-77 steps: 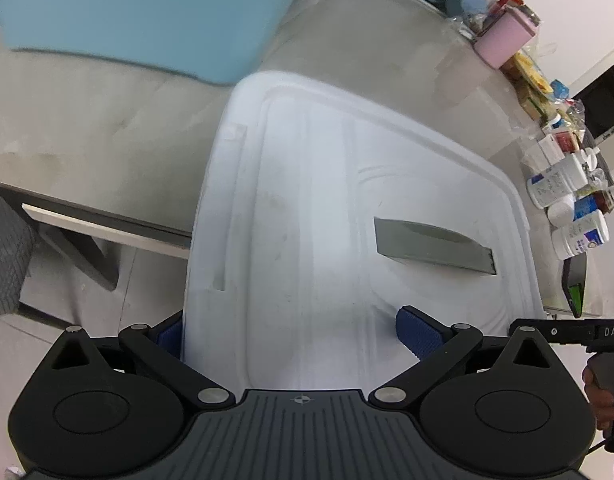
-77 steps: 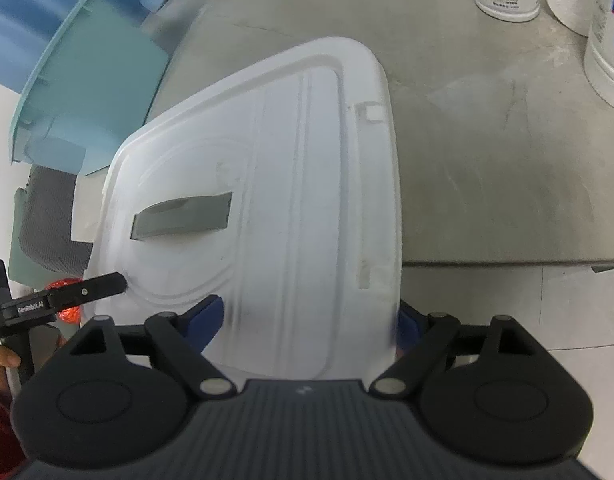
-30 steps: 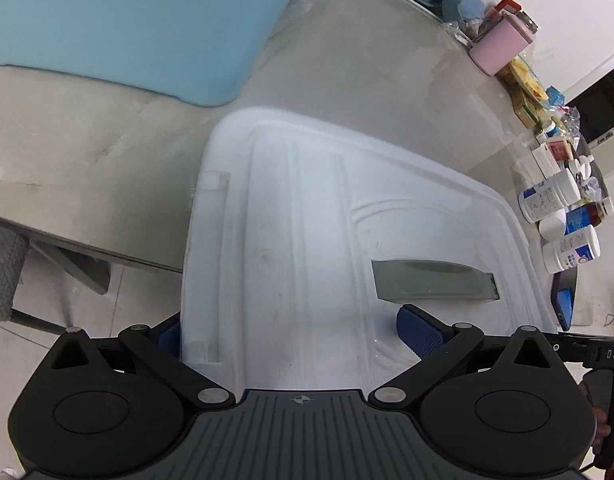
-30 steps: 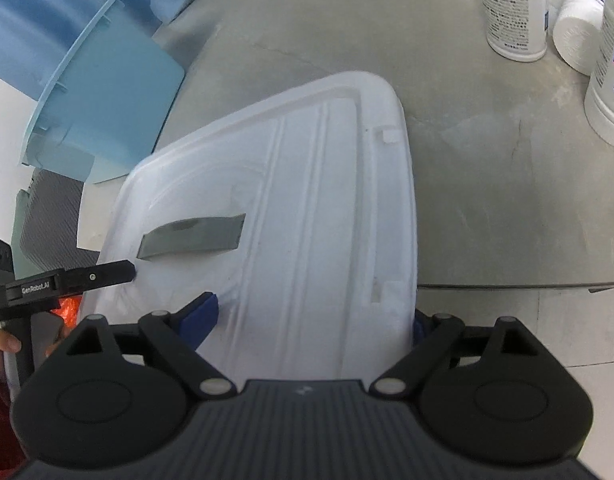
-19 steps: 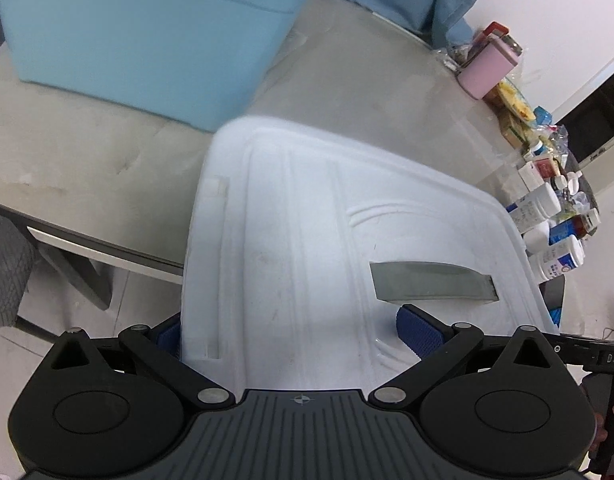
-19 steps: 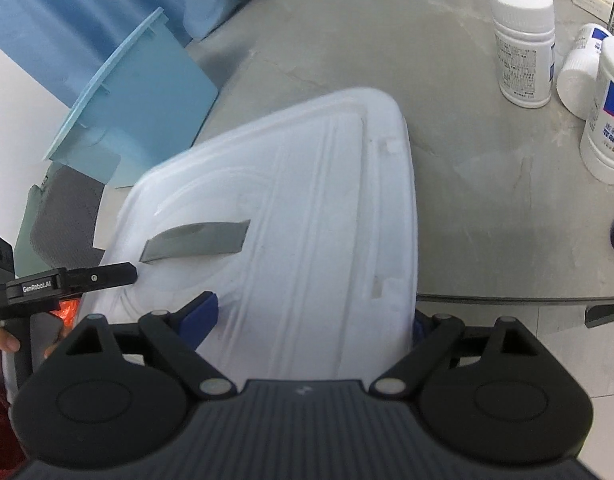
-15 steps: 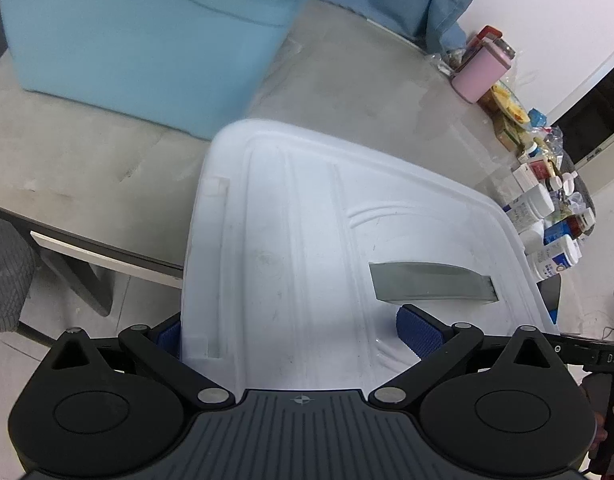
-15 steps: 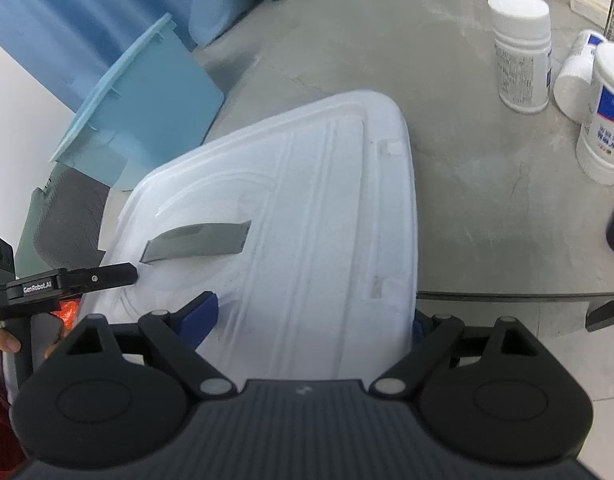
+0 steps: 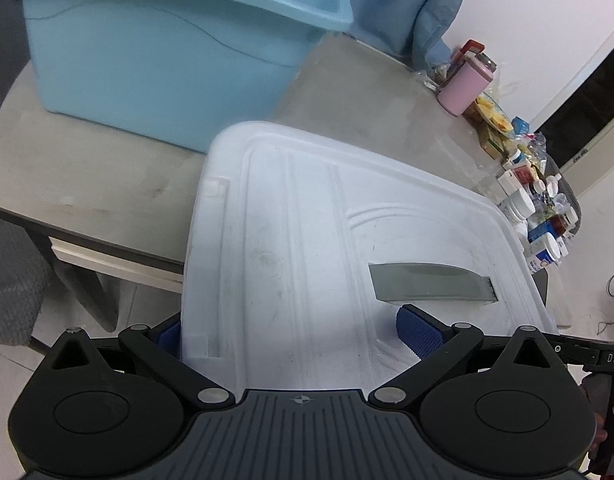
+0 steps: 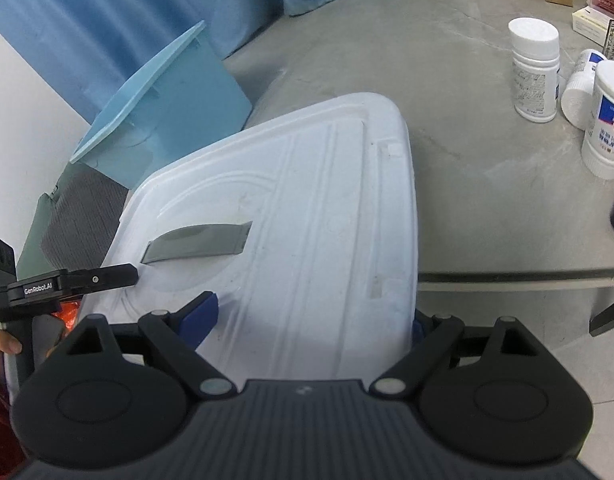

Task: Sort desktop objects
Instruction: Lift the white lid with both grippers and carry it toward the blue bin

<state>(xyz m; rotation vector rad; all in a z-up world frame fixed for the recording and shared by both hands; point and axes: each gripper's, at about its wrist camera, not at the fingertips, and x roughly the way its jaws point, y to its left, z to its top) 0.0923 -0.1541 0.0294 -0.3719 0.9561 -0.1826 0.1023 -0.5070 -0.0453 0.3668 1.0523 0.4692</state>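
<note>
Apparently mid-carry: seen from the left wrist cam, the left gripper (image 9: 295, 330) clamps the near edge of a white lid (image 9: 307, 240), blue pads astride the rim. Lid hangs over the table (image 9: 99, 176) edge, its far corner near the blue bin (image 9: 167, 60). Bin interior mostly hidden, so contents can't be told. Pink tumbler (image 9: 465, 88) and med bottles (image 9: 523, 204) crowd the far right.

Right wrist cam: the right gripper (image 10: 311, 320) also grips that lid, opp. side, w/ grey handle (image 10: 199, 242) up. White bottles (image 10: 535, 68) stand apart at right. Best bet: keep both hands level and in step, then lower the lid flat, clear of the bottles.
</note>
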